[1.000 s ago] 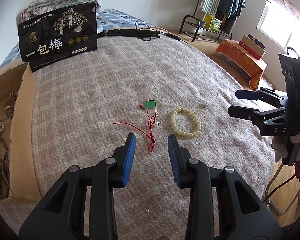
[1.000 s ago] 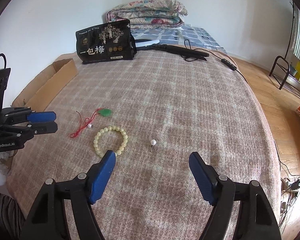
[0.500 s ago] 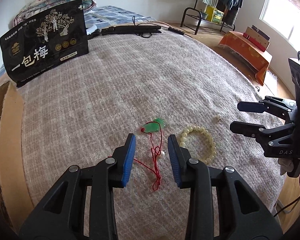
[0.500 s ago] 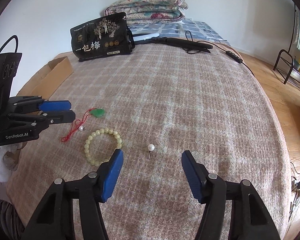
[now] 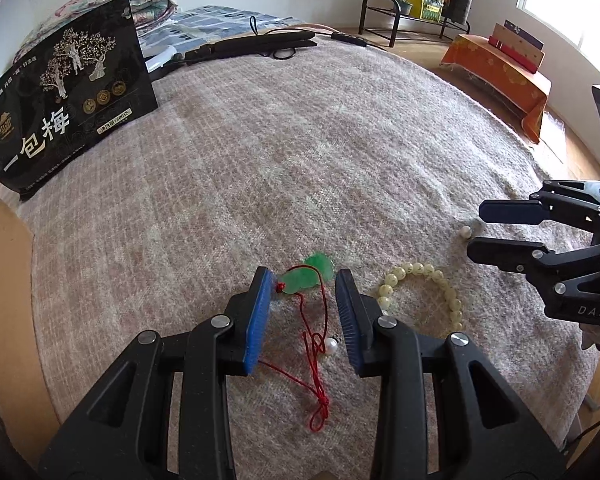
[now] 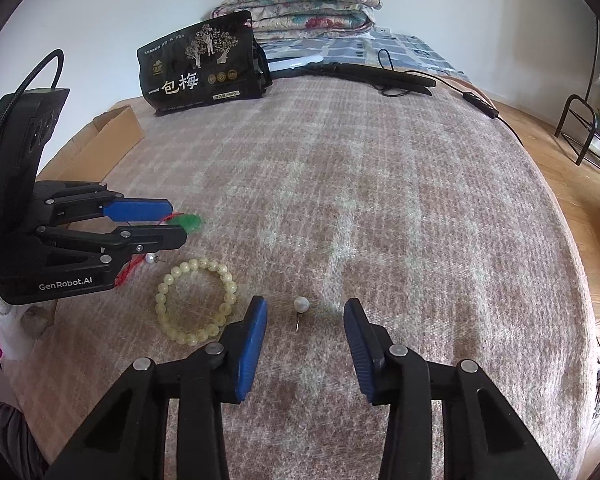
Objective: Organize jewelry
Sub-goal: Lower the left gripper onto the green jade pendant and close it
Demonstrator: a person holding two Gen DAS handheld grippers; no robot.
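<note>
Left to right across the pinkish woven blanket [image 6: 380, 200]:

Far left: cardboard box [image 6: 112, 136] at the blanket's edge; behind it, upright black snack bag [image 6: 200, 68] with white characters, folded floral quilts [image 6: 300, 4] behind that.

Left: left gripper [image 5: 304, 280], tilted downward, jaws released and partly apart, gripping nothing. Between the blue pads [image 5: 260, 312], resting on the blanket: red cord [image 5: 314, 344] of a green pendant [image 5: 308, 276], the pendant itself just past the fingertips. Small pearl earring [image 5: 331, 346] beside the cord, close to the right-hand pad; contact not discernible.

Centre: pale yellow bead bracelet [image 6: 196, 300], flat in a ring, just beside the left gripper and touching neither gripper; well apart from the box.

Right of the bracelet: second pearl earring [image 6: 301, 305], post pointing toward the camera, lying loose between the fingertips of the right gripper [image 6: 305, 310]. Jaws of this gripper just closing inward, yet unclenched, pads clear of the pearl on both sides.

Far right and rear: black folded stand with cable [image 6: 380, 74] across the blanket's far end; wooden floor [image 6: 560, 160] and a metal rack [image 6: 580, 128] beyond the edge.
</note>
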